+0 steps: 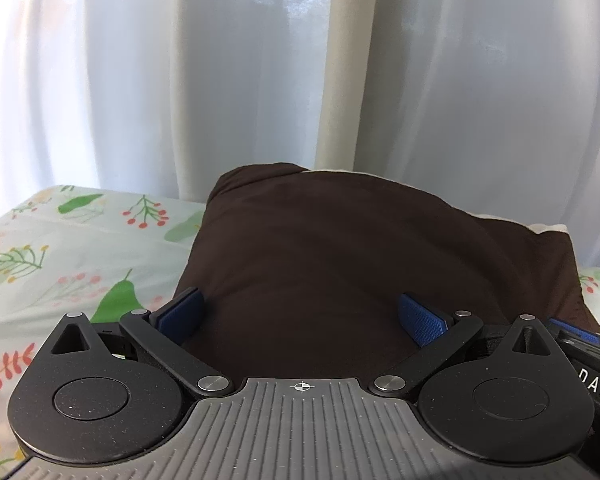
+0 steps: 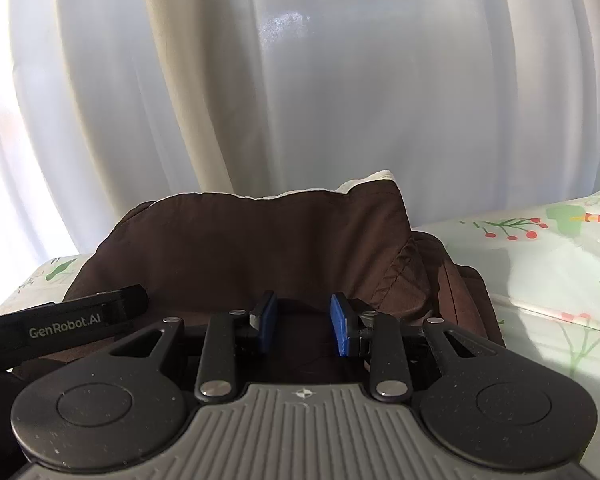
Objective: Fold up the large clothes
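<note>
A dark brown garment (image 1: 340, 248) lies folded into a thick pile on the floral bed sheet (image 1: 60, 248). A cream lining shows along its far edge (image 2: 364, 184). My left gripper (image 1: 300, 316) is wide open, low over the near side of the pile, its blue pads (image 1: 422, 320) apart with nothing between them. My right gripper (image 2: 304, 324) is partly open over the same brown garment (image 2: 260, 240), its blue pads (image 2: 339, 328) a narrow gap apart and holding nothing. The left gripper's body (image 2: 60, 324) shows at the left of the right wrist view.
White sheer curtains (image 1: 260, 80) hang right behind the bed's far edge. The floral sheet (image 2: 540, 272) stretches out to the right of the pile, with a sunlit patch. The right gripper's body (image 1: 592, 360) shows at the right edge of the left wrist view.
</note>
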A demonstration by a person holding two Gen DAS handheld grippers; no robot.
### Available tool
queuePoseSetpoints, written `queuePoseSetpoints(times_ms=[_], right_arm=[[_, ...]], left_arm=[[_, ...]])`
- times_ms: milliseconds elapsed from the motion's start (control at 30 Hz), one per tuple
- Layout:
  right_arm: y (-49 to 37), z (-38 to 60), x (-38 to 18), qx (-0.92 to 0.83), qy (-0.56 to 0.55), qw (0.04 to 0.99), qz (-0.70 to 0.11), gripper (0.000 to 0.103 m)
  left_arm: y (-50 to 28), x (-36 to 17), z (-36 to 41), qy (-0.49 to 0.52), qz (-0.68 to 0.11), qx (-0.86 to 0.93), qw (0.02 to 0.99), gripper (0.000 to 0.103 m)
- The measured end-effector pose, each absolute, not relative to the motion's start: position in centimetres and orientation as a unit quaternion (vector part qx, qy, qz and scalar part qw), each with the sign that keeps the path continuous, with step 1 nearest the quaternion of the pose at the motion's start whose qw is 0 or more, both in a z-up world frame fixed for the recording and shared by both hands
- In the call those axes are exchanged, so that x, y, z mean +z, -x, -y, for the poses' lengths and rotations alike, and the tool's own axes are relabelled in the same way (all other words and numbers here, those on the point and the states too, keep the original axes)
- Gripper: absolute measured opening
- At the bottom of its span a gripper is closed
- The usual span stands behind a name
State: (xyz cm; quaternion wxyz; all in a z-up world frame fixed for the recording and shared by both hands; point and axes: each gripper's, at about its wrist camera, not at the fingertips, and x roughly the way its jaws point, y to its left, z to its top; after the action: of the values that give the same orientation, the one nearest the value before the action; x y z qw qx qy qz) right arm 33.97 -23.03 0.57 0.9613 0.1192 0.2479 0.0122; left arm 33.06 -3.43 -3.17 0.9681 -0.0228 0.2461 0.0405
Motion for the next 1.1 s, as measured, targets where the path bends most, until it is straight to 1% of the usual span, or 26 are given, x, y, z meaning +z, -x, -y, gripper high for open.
queuePoseSetpoints(times_ms=[100,200,300,367,467,500,533,567,633,667,700,733,800,833,900,1000,1100], right_arm=[[-33.8,23.1,1.0,0.015,-0.121,0.961,-0.247,0.03],[-33.0,23.3,1.4,0.025,-0.136,0.961,-0.24,0.038],[-31.4,23.2,2.7,0.019,-0.137,0.955,-0.261,0.041],[-29.1,22.9,3.2,0.018,-0.115,0.956,-0.268,0.043],[-24.5,22.5,3.2,0.006,-0.079,0.958,-0.275,0.044],[-23.1,22.6,3.1,0.001,-0.073,0.957,-0.28,0.047],[-21.8,22.8,3.2,-0.004,-0.073,0.955,-0.288,0.053],[-20.7,23.1,3.2,-0.008,-0.077,0.951,-0.298,0.056],[-19.2,23.6,3.5,-0.017,-0.082,0.938,-0.336,0.067],[-18.4,23.8,3.9,-0.024,-0.087,0.932,-0.351,0.068],[-17.5,23.8,4.1,-0.025,-0.091,0.924,-0.37,0.075],[-16.8,23.5,4.3,-0.024,-0.088,0.914,-0.395,0.087],[-15.0,22.5,4.0,-0.03,-0.065,0.898,-0.434,0.091],[-14.2,21.8,3.8,-0.029,-0.053,0.893,-0.446,0.095],[-12.7,20.7,3.3,-0.03,-0.033,0.883,-0.466,0.099],[-11.7,19.5,3.0,-0.025,-0.02,0.876,-0.482,0.099],[-12.2,19.0,3.7,-0.032,-0.007,0.874,-0.484,0.099]], left_arm=[[-32.9,-3.0,3.0,0.031,-0.245,0.036,0.968,0.103],[-32.7,-2.7,2.7,0.037,-0.247,0.029,0.968,0.103],[-31.6,-1.7,2.2,0.027,-0.27,0.02,0.962,0.103],[-29.9,-1.0,1.6,0.033,-0.298,0.003,0.954,0.103],[-25.5,-0.9,0.1,0.044,-0.302,-0.035,0.952,0.103],[-24.3,-1.2,-0.5,0.055,-0.304,-0.044,0.95,0.103],[-23.2,-1.6,-1.1,0.068,-0.312,-0.045,0.947,0.103],[-22.3,-2.1,-1.6,0.078,-0.331,-0.041,0.94,0.103],[-20.4,-2.7,-2.3,0.092,-0.359,-0.048,0.927,0.103],[-19.5,-2.9,-2.5,0.094,-0.375,-0.055,0.921,0.103],[-18.6,-3.0,-2.5,0.089,-0.391,-0.06,0.914,0.103],[-17.8,-3.1,-2.6,0.081,-0.405,-0.066,0.909,0.103],[-16.3,-3.0,-2.5,0.07,-0.423,-0.073,0.9,0.103],[-15.5,-3.0,-2.5,0.064,-0.433,-0.071,0.896,0.103],[-14.6,-3.2,-2.4,0.055,-0.454,-0.067,0.887,0.103],[-13.2,-3.5,-2.3,0.051,-0.481,-0.065,0.873,0.103],[-12.5,-3.2,-2.0,0.042,-0.489,-0.064,0.869,0.103]])
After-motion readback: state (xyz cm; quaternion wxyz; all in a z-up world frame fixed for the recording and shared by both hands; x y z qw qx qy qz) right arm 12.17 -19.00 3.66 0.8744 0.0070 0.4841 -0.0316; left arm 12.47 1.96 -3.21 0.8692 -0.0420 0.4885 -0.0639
